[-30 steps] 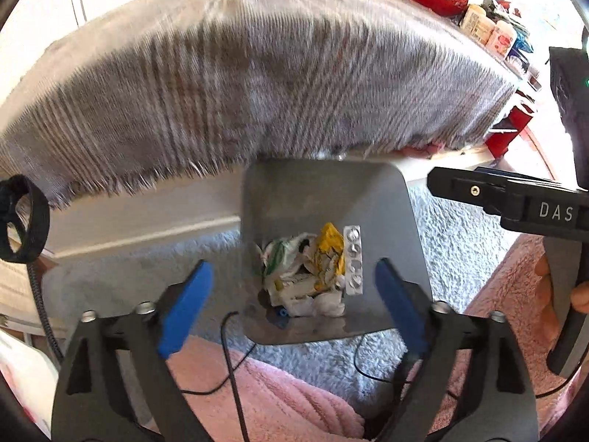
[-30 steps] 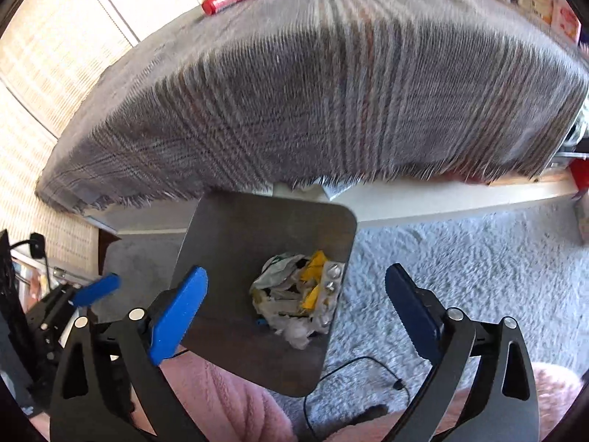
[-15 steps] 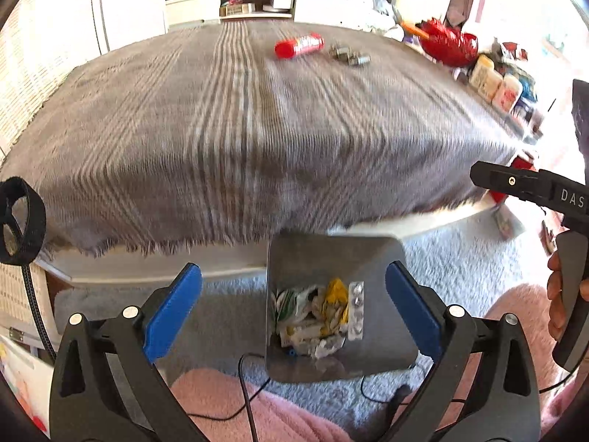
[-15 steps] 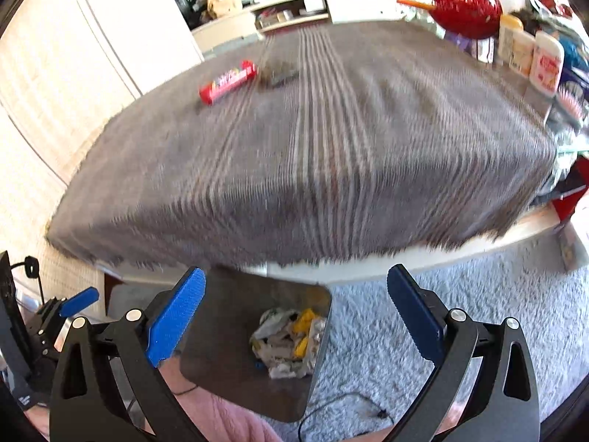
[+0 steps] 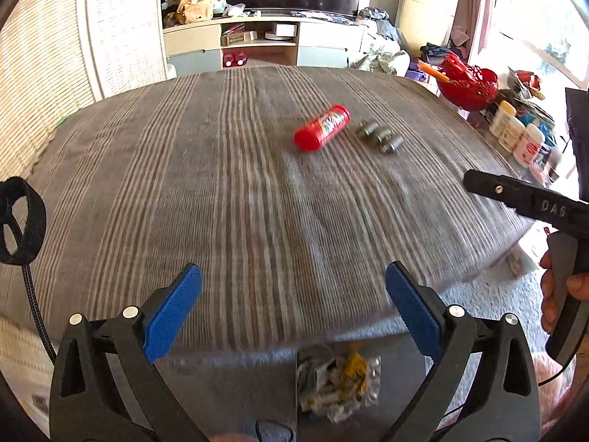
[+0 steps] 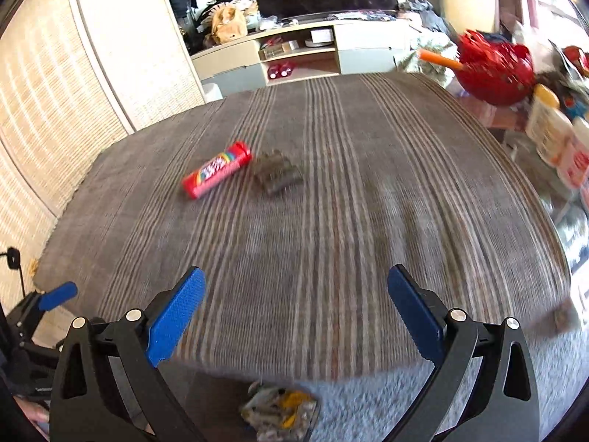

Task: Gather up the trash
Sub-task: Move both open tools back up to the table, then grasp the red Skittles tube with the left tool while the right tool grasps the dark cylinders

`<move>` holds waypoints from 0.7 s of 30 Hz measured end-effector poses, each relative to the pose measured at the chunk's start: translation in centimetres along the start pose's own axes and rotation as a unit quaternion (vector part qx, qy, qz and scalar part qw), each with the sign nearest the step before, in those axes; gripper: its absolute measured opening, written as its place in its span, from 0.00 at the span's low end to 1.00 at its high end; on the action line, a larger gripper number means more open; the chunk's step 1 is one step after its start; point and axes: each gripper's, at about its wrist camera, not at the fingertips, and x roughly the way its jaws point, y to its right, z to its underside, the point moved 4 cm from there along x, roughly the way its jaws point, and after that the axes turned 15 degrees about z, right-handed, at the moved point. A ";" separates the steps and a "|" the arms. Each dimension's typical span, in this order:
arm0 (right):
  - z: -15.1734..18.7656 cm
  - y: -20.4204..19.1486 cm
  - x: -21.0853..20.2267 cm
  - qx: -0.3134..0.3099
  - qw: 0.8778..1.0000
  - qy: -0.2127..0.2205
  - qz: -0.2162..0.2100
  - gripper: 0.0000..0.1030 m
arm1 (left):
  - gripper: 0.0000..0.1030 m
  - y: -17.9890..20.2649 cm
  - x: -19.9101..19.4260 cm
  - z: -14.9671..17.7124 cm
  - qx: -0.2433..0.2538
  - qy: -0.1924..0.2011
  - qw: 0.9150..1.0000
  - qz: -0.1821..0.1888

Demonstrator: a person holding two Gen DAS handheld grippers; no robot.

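Lining up both tools on what's left on the worktop

Both my left tool (image 5: 294,302) and right tool (image 6: 296,304) are apart and empty. The red tube (image 5: 321,127) and dark lump (image 5: 379,136) lie touching at the far side; the trash pile (image 5: 337,381) sits on the tray (image 5: 235,386) below the near edge. I'd reach level and straddle one item fully before closing.

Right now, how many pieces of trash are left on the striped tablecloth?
2: a red candy tube lying toward the far side, and a dark crumpled wrapper just to its right. The motion blur could hide smaller scraps.
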 end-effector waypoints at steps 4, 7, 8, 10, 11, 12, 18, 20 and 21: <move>-1.8 -1.3 3.0 -0.015 1.000 0.001 -0.008 0.83 | 0.92 -0.8 2.3 -2.3 0.001 -0.007 1.000 0.004; -2.6 -2.2 5.0 -0.020 1.000 -0.010 -0.015 0.71 | 0.92 -1.3 3.8 -3.6 0.001 -0.012 1.000 0.009; -3.0 -2.5 5.6 -0.024 1.000 -0.011 -0.013 0.71 | 0.92 -1.4 4.3 -4.0 0.000 -0.015 1.000 0.010; -3.5 -2.9 6.6 -0.031 0.999 -0.014 -0.010 0.71 | 0.92 -1.5 5.3 -4.5 0.002 -0.022 1.000 0.011; -3.9 -3.1 7.1 -0.033 0.999 -0.016 -0.012 0.71 | 0.92 -1.6 5.7 -4.7 0.003 -0.025 1.000 0.011; -4.1 -3.2 7.6 -0.034 0.999 -0.017 -0.011 0.71 | 0.92 -1.7 6.1 -4.9 0.004 -0.027 1.000 0.012; -4.9 -4.1 9.4 -0.046 0.999 -0.020 -0.012 0.71 | 0.92 -2.3 7.6 -6.0 0.001 -0.036 0.999 0.021; -5.2 -4.4 9.5 -0.047 0.999 -0.015 -0.010 0.64 | 0.92 -2.4 8.0 -6.3 0.002 -0.036 0.999 0.023; -5.3 -4.4 9.6 -0.047 0.999 -0.011 -0.002 0.58 | 0.92 -2.4 8.2 -6.5 0.003 -0.036 0.999 0.023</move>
